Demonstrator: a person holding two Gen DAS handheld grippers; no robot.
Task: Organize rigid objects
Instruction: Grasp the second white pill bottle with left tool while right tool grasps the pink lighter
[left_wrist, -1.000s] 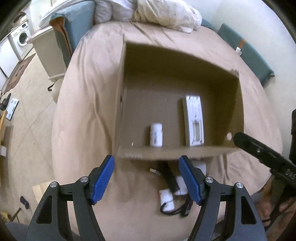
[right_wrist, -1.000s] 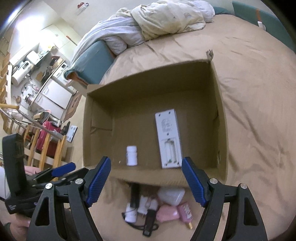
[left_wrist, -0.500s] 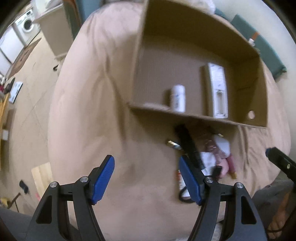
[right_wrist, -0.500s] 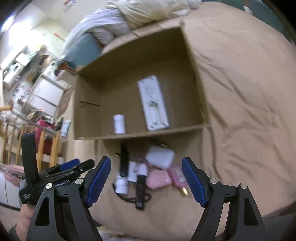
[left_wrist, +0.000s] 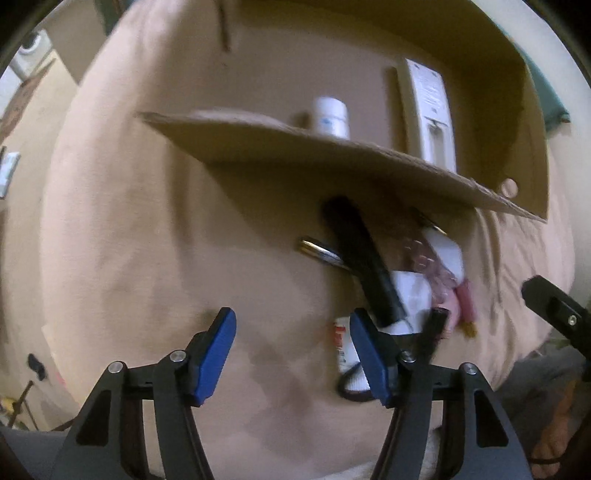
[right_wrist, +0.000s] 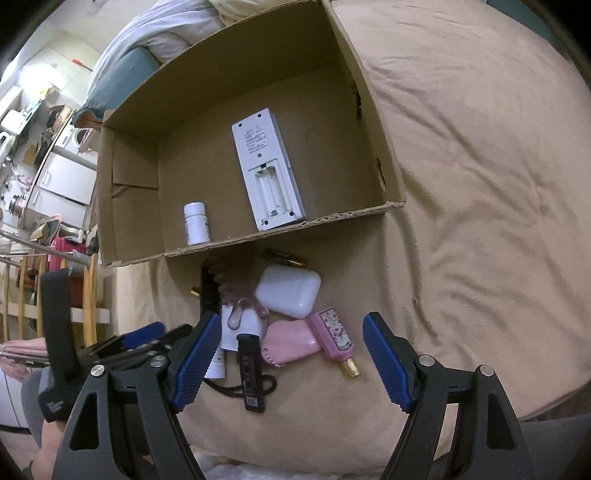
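Observation:
An open cardboard box (right_wrist: 122, 206) on a tan bedspread holds a white remote (right_wrist: 266, 170), lying back up, and a small white bottle (right_wrist: 196, 223). In front of the box lies a pile: a white case (right_wrist: 290, 290), a pink pouch (right_wrist: 291, 341), a pink perfume bottle (right_wrist: 334, 336), a black device (right_wrist: 251, 373), a clear hair claw (right_wrist: 240, 295) and a gold tube (right_wrist: 284, 258). My right gripper (right_wrist: 291, 319) hangs open above the pouch. My left gripper (left_wrist: 291, 315) is closing over bare bedspread, left of a long black bar (left_wrist: 364, 258), with nothing between its jaws.
The box's near wall (left_wrist: 332, 147) stands between the pile and the box floor. A heap of bedding (right_wrist: 177, 33) lies beyond the box. Left of the bed are a kitchen area and wooden chairs (right_wrist: 33, 288). The bedspread (right_wrist: 480, 184) right of the box is bare.
Both grippers have sunk and tilted down toward the pile, so the box has slid up in both views. The left jaws have narrowed. The right jaws keep their width.

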